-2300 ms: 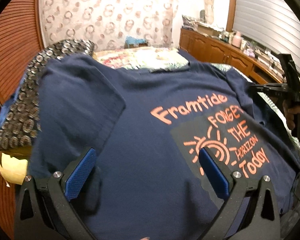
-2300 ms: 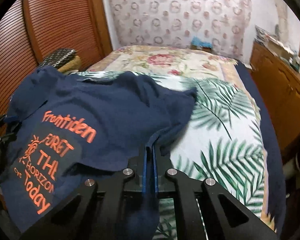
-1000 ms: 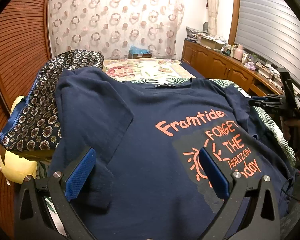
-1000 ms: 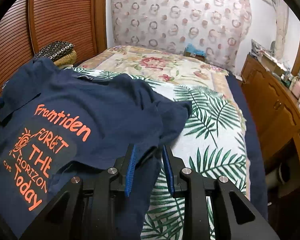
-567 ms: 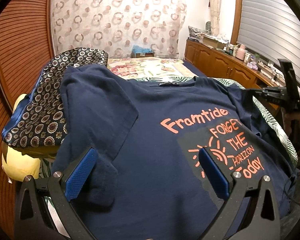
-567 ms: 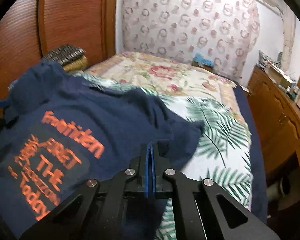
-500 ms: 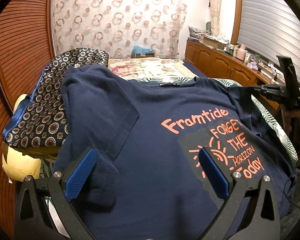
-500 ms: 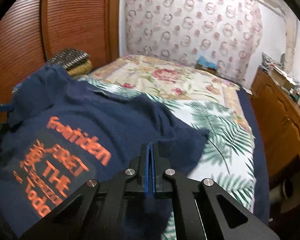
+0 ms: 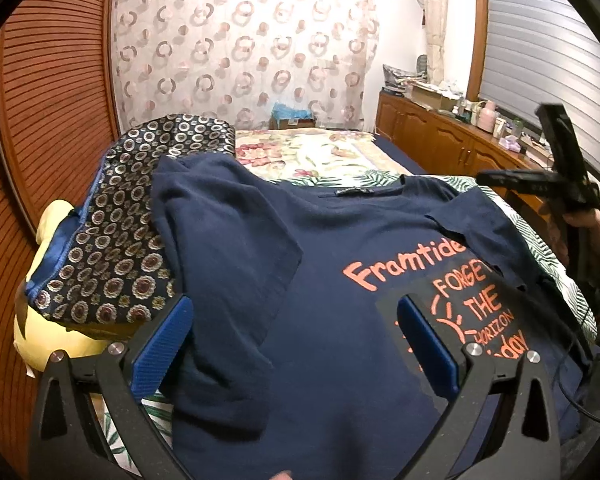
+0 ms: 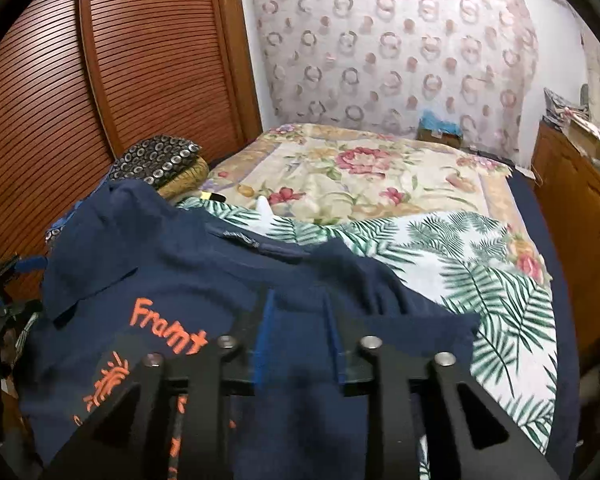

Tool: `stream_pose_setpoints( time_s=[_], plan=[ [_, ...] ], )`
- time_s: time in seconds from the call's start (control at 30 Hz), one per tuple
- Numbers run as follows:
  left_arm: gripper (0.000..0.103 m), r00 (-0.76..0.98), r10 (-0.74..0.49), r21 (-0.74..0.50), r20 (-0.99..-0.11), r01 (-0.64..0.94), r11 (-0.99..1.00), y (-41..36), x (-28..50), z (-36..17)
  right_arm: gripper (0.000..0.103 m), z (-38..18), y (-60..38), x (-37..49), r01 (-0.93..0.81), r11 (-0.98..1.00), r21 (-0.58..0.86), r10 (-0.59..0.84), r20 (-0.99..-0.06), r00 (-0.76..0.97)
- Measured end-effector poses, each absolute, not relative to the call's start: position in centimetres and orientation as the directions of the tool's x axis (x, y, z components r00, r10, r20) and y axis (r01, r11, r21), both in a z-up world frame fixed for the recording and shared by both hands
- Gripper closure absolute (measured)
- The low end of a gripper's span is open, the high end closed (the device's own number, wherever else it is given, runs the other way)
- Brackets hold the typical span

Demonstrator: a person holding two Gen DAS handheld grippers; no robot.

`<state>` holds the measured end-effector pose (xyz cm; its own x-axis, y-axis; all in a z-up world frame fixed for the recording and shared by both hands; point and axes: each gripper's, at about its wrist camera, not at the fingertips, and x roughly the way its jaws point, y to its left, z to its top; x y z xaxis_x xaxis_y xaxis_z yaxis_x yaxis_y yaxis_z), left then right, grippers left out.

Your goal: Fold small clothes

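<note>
Navy T-shirt (image 9: 340, 248), orange print half hidden behind blue fingers (image 9: 426, 342).

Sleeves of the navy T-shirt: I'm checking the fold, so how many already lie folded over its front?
2: one sleeve folded over the T-shirt by the patterned cloth, the other sleeve over the print's far side.

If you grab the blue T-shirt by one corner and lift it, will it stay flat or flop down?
Probably flop. The blue T-shirt already sags and wrinkles over the bed, and its sleeve lies folded over on itself, so it looks soft. It likely drapes from wherever it is pinched, and seems light for its size.
</note>
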<state>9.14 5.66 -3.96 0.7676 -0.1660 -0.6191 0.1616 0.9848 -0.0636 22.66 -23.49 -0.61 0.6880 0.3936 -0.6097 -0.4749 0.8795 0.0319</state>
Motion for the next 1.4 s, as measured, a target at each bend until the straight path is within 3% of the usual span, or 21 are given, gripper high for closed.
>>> stream_pose_setpoints(
  time_s=[0.13, 0.3, 0.47, 0.7, 1.0, 1.17, 1.33, 1.4],
  plan=[
    [0.003, 0.774, -0.175, -0.082, -0.608, 0.158, 0.984, 6.6, 9.7, -3.4, 0.066, -1.8, -24.3, 22.5, -0.429, 0.903, -0.034, 0.309, -0.643, 0.701],
    [0.019, 0.786, -0.175, -0.094, -0.593, 0.149, 0.984, 8.7, 11.5, -2.0, 0.066, -3.1, -26.7, 22.7, -0.354, 0.935, -0.026, 0.249, -0.661, 0.708],
    [0.022, 0.803, -0.130, -0.067, -0.581, 0.113, 0.991, 10.7, 14.1, -0.7, 0.066, -3.9, -28.2, 23.7, -0.300, 0.954, -0.018, 0.209, -0.679, 0.704],
    [0.035, 0.787, -0.125, -0.109, -0.604, 0.075, 0.991, 13.5, 18.6, -0.7, 0.060, -4.5, -28.2, 25.6, -0.279, 0.960, 0.017, 0.208, -0.710, 0.673],
    [0.037, 0.740, -0.137, -0.149, -0.659, 0.051, 0.988, 14.6, 21.9, -2.2, 0.055, -3.9, -28.4, 27.8, -0.265, 0.963, 0.043, 0.212, -0.728, 0.652],
    [0.053, 0.719, -0.182, -0.203, -0.671, 0.059, 0.977, 15.0, 22.8, -2.7, 0.055, -4.1, -28.0, 28.6, -0.282, 0.958, 0.054, 0.230, -0.733, 0.640],
    [0.054, 0.702, -0.183, -0.196, -0.688, 0.064, 0.979, 14.7, 23.4, -3.1, 0.055, -4.2, -27.3, 28.9, -0.296, 0.955, 0.011, 0.206, -0.743, 0.637],
    [0.064, 0.698, -0.193, -0.200, -0.690, 0.072, 0.977, 14.6, 23.5, -3.1, 0.056, -4.2, -27.2, 28.8, -0.303, 0.953, -0.010, 0.194, -0.747, 0.636]
  ],
)
